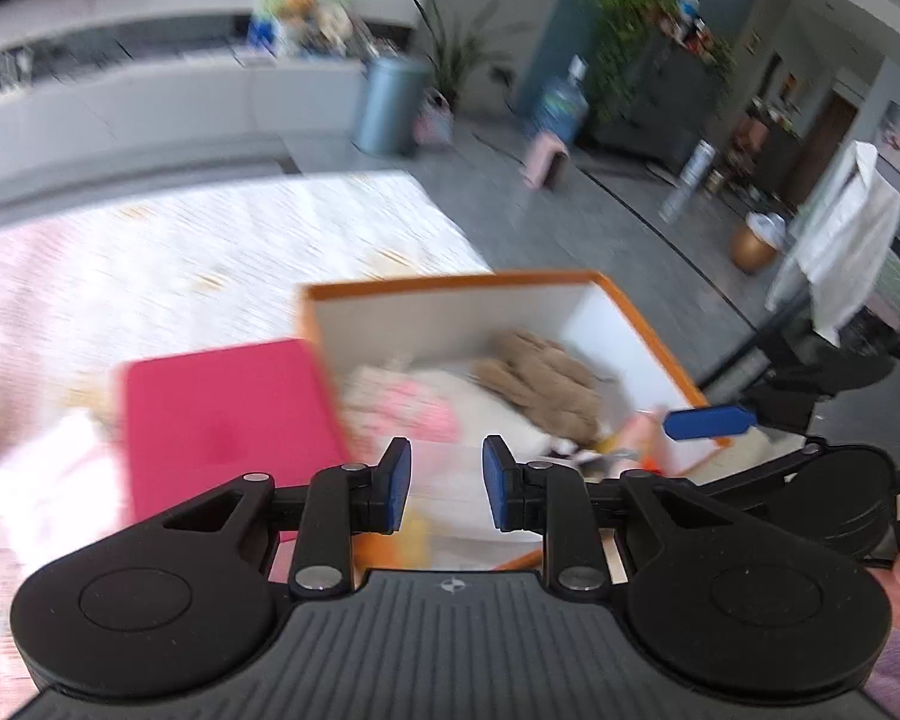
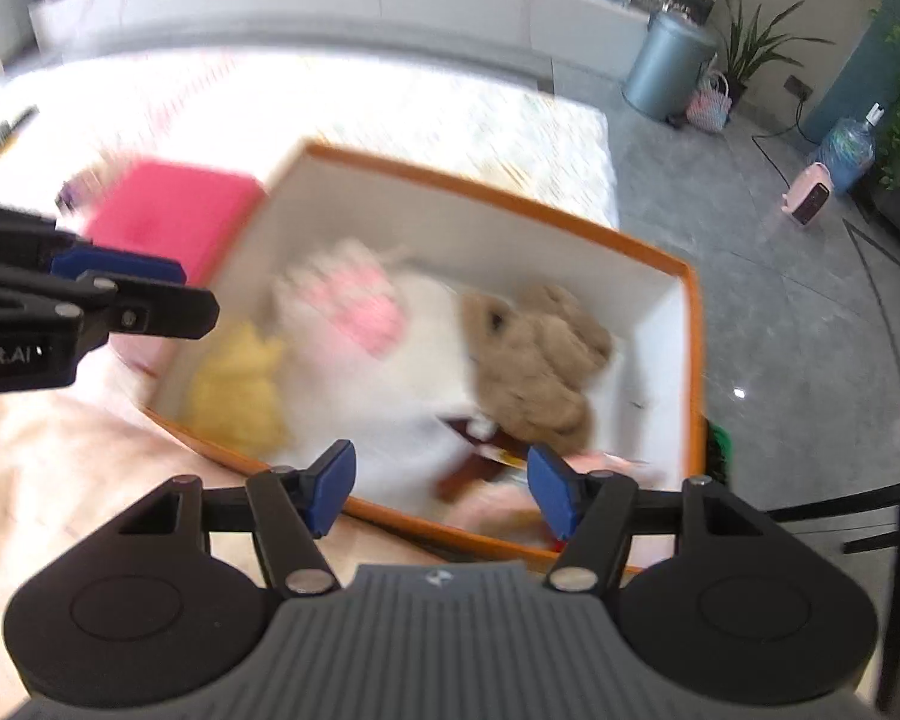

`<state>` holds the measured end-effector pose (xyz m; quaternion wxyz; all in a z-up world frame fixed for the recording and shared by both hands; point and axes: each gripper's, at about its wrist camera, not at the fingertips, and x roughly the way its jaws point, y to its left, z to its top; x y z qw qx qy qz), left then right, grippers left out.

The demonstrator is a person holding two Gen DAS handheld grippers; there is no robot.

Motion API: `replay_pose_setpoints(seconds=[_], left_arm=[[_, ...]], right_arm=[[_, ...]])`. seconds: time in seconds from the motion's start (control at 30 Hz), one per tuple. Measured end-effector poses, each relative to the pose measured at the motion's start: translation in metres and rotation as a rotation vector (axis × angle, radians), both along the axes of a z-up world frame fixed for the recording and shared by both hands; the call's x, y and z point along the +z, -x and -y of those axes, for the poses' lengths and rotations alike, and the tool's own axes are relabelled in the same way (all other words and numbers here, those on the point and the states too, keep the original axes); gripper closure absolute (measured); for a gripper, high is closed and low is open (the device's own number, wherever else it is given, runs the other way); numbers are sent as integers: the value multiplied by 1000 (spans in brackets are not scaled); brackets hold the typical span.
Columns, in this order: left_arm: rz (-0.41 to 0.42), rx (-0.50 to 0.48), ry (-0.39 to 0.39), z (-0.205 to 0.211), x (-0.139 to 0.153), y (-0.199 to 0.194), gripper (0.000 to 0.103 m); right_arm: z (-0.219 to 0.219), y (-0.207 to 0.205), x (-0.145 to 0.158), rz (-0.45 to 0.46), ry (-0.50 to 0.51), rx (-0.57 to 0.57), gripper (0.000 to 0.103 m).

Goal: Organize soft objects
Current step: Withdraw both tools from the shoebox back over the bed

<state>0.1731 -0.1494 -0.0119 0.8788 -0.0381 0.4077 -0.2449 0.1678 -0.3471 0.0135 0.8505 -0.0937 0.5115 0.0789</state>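
Note:
An orange-rimmed box (image 2: 693, 324) with white inner walls sits on the bed and holds several plush toys: a brown bear (image 2: 534, 360), a white plush with a pink patch (image 2: 354, 306) and a yellow plush (image 2: 234, 384). The box (image 1: 450, 282) and bear (image 1: 546, 372) also show in the left wrist view. My left gripper (image 1: 446, 484) is open and empty above the box's near edge. My right gripper (image 2: 441, 489) is open and empty over the box's near side. The left gripper's fingers (image 2: 120, 267) show at the left of the right wrist view.
A pink block (image 1: 222, 414) lies against the box's left side; it also shows in the right wrist view (image 2: 168, 216). The bed has a pale patterned cover (image 1: 210, 240). On the grey floor stand a bin (image 2: 666, 66), a water jug (image 2: 846, 150) and plants.

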Motion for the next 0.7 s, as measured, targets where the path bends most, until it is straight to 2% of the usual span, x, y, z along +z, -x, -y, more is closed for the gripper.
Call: replay_pose_setpoints(seconds=[0.23, 0.37, 0.7], left_arm=[[92, 98, -92, -57, 2, 31, 74], [103, 162, -132, -87, -3, 45, 74], [74, 295, -206, -164, -21, 65, 74]], right_arm=[[-62, 26, -6, 76, -159, -14, 39], [-98, 37, -12, 87, -242, -34, 39], [-188, 53, -36, 116, -281, 2, 35]])
